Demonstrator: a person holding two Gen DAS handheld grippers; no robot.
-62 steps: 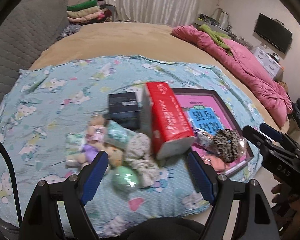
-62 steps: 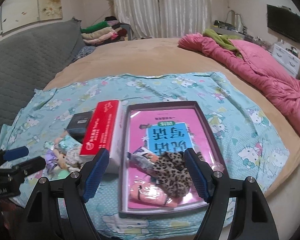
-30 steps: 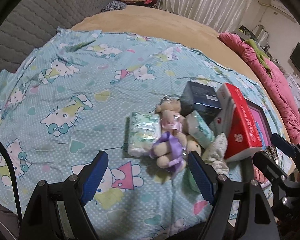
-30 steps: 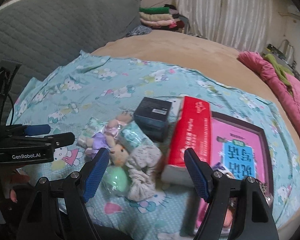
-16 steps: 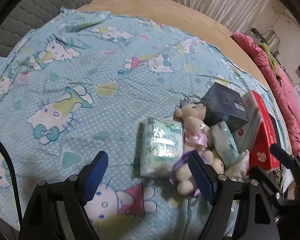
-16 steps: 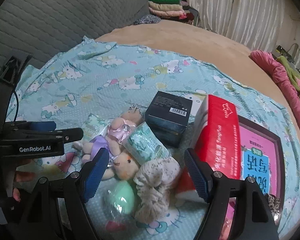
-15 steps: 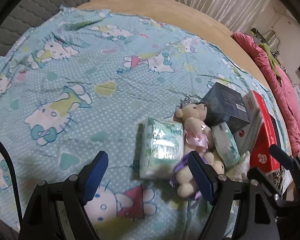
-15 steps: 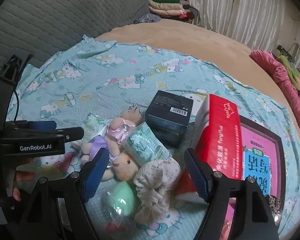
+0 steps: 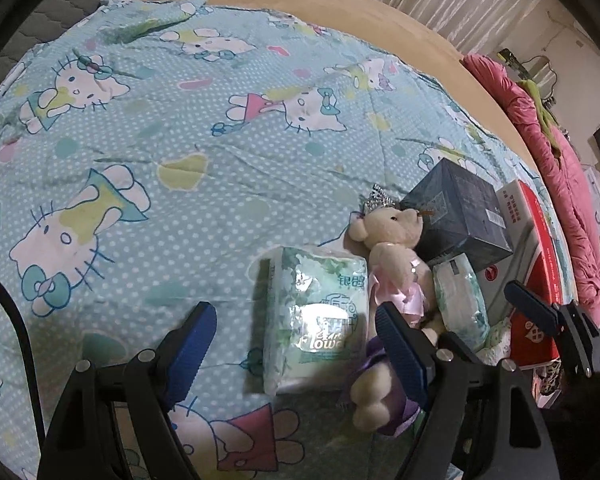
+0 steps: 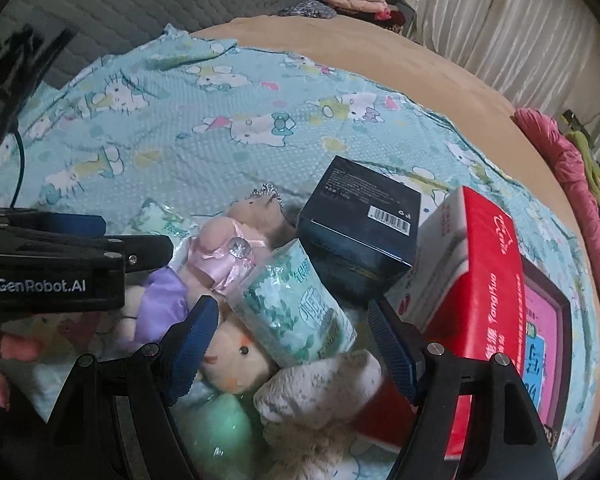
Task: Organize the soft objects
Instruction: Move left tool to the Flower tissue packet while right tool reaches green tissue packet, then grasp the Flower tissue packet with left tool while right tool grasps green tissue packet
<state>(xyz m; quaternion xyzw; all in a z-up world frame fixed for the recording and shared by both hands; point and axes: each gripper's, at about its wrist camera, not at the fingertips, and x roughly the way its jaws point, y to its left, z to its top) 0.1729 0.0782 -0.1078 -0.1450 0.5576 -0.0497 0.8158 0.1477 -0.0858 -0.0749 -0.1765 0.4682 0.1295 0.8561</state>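
A heap of soft things lies on the blue cartoon-cat sheet (image 9: 140,152). A green tissue pack (image 9: 318,316) lies flat, with a cream teddy in a pink dress (image 9: 396,248) to its right. My left gripper (image 9: 296,344) is open, its jaws either side of that pack. A second tissue pack (image 10: 296,308) leans on the teddy (image 10: 228,248). My right gripper (image 10: 292,344) is open over this pack, a doll's face (image 10: 232,356), a grey scrunchie (image 10: 320,396) and a green ball (image 10: 216,428).
A dark blue box (image 10: 360,228) and a red-and-white tissue box (image 10: 472,292) stand right of the heap. A pink book in a dark tray (image 10: 548,344) lies beyond. A pink quilt (image 9: 556,184) lies at the far right. A grey headboard (image 10: 140,4) is behind.
Both grippers have moved closer to the heap and lower. The left one now frames the flat tissue pack. The right one has closed in on the leaning pack and scrunchie.
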